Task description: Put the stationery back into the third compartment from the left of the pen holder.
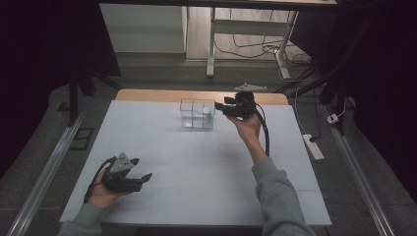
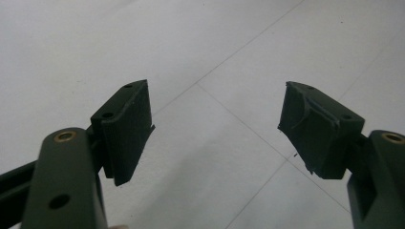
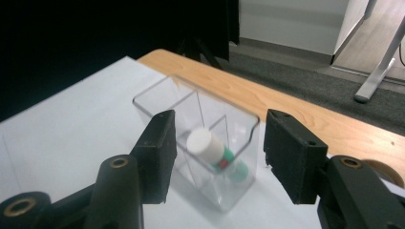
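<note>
While poised just at 3 o'clock of box (image 1: 197,114) with bottle (image 3: 213,152) leaning inside, right gripper (image 1: 221,109) parted, holding nothing; left gripper (image 1: 141,169) at 7 o'clock, wide, holding nothing.

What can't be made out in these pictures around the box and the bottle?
- Bottle label: too small and blurred in the right gripper view; in the high view the bottle is a speck.
- Bottle's lower end: tilted behind a divider of the box, so what it rests on is unclear.
- Right gripper: jaws open above the box; their bodies are cut off by the bottom edge.
- Left gripper: open over bare table.
</note>
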The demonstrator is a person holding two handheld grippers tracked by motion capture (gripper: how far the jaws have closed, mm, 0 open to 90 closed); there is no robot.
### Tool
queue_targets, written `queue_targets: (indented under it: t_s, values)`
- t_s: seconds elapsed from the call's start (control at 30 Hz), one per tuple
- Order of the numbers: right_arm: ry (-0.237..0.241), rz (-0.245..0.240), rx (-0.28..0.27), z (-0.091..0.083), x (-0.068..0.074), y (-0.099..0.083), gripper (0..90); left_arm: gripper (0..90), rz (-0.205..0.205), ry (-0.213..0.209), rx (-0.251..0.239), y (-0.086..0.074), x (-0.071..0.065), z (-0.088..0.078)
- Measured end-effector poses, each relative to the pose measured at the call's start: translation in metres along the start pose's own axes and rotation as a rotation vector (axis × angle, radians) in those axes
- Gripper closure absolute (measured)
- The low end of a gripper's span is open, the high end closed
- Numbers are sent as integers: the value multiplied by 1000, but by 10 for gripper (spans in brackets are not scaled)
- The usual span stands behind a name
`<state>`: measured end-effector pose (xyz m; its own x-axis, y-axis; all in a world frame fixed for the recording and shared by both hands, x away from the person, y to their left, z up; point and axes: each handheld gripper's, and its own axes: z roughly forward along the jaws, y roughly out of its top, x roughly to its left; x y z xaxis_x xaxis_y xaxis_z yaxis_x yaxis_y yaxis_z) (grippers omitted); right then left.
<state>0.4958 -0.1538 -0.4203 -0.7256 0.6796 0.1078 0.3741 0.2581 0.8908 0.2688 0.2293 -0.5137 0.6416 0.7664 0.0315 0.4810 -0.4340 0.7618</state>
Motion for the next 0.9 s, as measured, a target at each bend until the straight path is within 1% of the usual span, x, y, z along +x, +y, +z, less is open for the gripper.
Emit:
queue_targets:
  t_s: [0.13, 0.2, 0.27, 0.43, 0.6, 0.7, 0.77, 0.9]
  values:
    - [4, -9, 5, -12, -2, -11, 437, 264, -6, 3, 0, 0, 1, 0]
    - [11, 0, 10, -18, -3, -18, 436, 264, -7, 5, 0, 0, 1, 0]
    - [13, -5, 22, -24, -2, -25, 434, 264, -10, 6, -2, 0, 2, 1]
    - [18, -18, 44, -44, 2, -43, 433, 264, -17, 6, -6, 0, 4, 1]
    - [19, -42, 72, -62, 9, -56, 429, 264, -18, 6, -3, 0, 5, 3]
    - [30, -40, 77, -71, 11, -64, 428, 264, -20, 7, -1, 1, 6, 3]
    - [40, -35, 90, -76, 12, -69, 425, 264, -21, 7, 2, 1, 7, 4]
    - [42, -38, 107, -85, 14, -83, 421, 264, -23, 10, 4, 0, 7, 5]
